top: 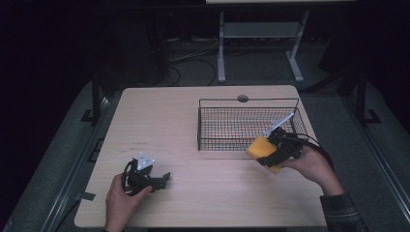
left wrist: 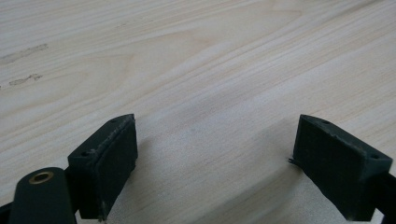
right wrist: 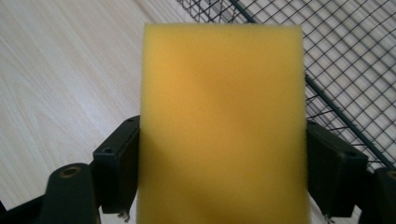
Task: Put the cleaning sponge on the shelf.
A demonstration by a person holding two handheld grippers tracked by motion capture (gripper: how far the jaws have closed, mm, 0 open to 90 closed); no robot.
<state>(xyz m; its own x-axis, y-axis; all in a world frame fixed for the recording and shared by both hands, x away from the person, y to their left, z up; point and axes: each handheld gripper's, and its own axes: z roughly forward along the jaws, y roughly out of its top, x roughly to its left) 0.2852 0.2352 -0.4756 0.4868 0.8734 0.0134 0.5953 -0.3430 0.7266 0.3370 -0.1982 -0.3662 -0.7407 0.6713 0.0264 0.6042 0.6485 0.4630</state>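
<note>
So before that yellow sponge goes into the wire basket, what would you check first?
1. Grip: right tool clamps the sponge on both sides: ok.
2. Sponge is off the table: ok.
3. Sponge is over the basket: not ok, it hangs at the near rim.
4. Basket has room: ok, its mesh floor looks bare.
5. Left tool is out of the way: ok, open and far to the left.
6. Sponge clears the rim: cannot tell.

Dim, dark-edged overhead; blurred close foreground.
</note>
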